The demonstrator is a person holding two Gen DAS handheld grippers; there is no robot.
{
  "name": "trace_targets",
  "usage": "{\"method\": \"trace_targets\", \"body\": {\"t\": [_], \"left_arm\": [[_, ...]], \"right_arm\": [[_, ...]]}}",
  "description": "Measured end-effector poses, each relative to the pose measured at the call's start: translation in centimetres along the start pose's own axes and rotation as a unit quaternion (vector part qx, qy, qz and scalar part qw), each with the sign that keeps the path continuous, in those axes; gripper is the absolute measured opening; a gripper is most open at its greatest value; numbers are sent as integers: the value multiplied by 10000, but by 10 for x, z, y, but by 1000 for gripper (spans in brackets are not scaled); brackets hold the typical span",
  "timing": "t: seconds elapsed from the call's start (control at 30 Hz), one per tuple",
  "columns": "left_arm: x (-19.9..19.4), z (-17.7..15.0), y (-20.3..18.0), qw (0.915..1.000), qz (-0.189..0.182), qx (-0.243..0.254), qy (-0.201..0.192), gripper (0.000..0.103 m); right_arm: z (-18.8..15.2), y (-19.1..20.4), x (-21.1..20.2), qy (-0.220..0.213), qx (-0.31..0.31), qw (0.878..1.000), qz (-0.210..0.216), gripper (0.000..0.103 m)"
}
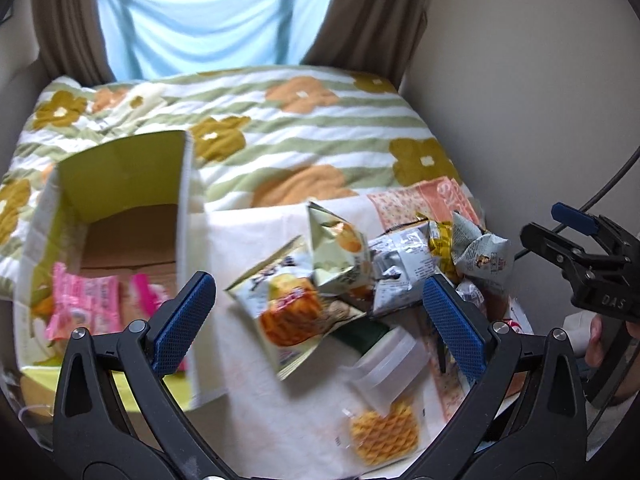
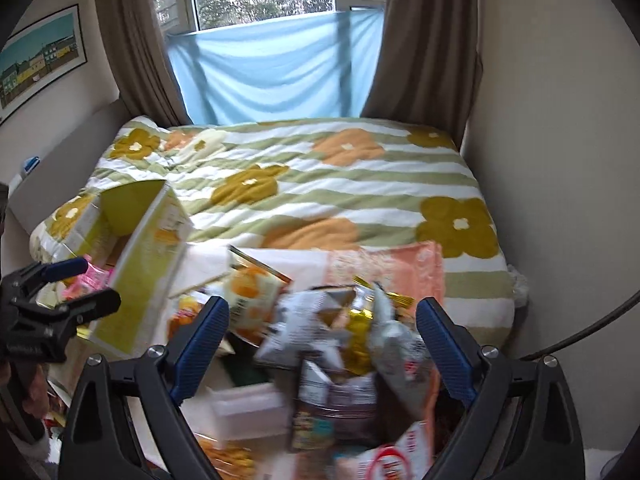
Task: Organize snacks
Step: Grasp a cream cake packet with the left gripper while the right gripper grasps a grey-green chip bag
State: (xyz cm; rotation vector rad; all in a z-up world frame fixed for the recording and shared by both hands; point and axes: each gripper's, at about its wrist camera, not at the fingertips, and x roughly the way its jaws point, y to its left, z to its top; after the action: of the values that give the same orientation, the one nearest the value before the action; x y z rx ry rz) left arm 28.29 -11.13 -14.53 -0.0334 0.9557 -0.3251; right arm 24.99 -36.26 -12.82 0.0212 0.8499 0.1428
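Observation:
A pile of snack packets (image 1: 360, 264) lies on a white cloth (image 1: 256, 392) at the near end of the bed; it also shows in the right wrist view (image 2: 344, 344). An open yellow-green cardboard box (image 1: 120, 184) stands at the left and holds pink packets (image 1: 86, 304); the box also shows in the right wrist view (image 2: 148, 264). My left gripper (image 1: 316, 320) is open and empty above an orange-pictured packet (image 1: 286, 312). My right gripper (image 2: 324, 348) is open and empty over the grey and gold packets. A waffle snack in clear wrap (image 1: 384, 432) lies nearest.
The bed has a striped flower quilt (image 1: 280, 136). A wall (image 1: 520, 100) runs along the right side. Brown curtains (image 2: 136, 40) and a blue sheet (image 2: 276, 68) hang at the window behind. A peach patterned cloth (image 2: 384, 268) lies under the pile.

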Motion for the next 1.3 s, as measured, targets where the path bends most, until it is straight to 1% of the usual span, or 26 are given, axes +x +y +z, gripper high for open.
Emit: {"method": "trace_targets", "body": {"t": [0.03, 0.1, 0.23, 0.33, 0.43, 0.5, 0.6, 0.67, 0.83, 0.9, 1.0, 1.07, 1.23, 1.27, 1.3], "left_arm": [[13, 3, -4, 9998, -145, -33, 152, 103], [32, 8, -5, 9991, -263, -124, 321, 103], [68, 18, -8, 9981, -184, -19, 593, 103], [99, 27, -10, 9961, -267, 9, 846, 103], [129, 33, -8, 9921, -508, -85, 1145, 103], [145, 34, -9, 9905, -492, -36, 1287, 102], [168, 33, -14, 9880, -376, 196, 1482, 100], [180, 32, -15, 9863, -398, 264, 1581, 99], [202, 28, -18, 9823, -394, 383, 1790, 91], [207, 28, -19, 9812, -389, 371, 1855, 82], [214, 27, -19, 9794, -407, 358, 1944, 79], [216, 25, -21, 9784, -384, 444, 1981, 78], [220, 21, -20, 9763, -409, 500, 2064, 76], [221, 20, -20, 9760, -391, 525, 2076, 72], [221, 19, -20, 9760, -382, 554, 2072, 71]], "right_arm": [[-2, -9, 4, 39, 39, 10000, 31, 93], [-8, -26, 13, 123, 146, 9998, 78, 93], [-16, -48, 31, 312, 264, 9991, 78, 93], [-22, -59, 48, 504, 358, 9980, 136, 93], [-25, -65, 64, 677, 422, 9967, 150, 93], [-28, -67, 73, 786, 459, 9958, 127, 93], [-33, -71, 83, 914, 523, 9944, 80, 93], [-36, -73, 89, 985, 545, 9936, 50, 93], [-43, -81, 102, 1122, 621, 9917, -40, 93], [-45, -84, 106, 1159, 695, 9908, -30, 93], [-46, -86, 112, 1213, 747, 9898, -16, 92], [-46, -84, 114, 1227, 740, 9897, -22, 87], [-45, -82, 120, 1281, 777, 9887, -29, 82], [-45, -83, 122, 1301, 802, 9883, -24, 81], [-46, -82, 123, 1316, 812, 9880, -47, 80]]}}
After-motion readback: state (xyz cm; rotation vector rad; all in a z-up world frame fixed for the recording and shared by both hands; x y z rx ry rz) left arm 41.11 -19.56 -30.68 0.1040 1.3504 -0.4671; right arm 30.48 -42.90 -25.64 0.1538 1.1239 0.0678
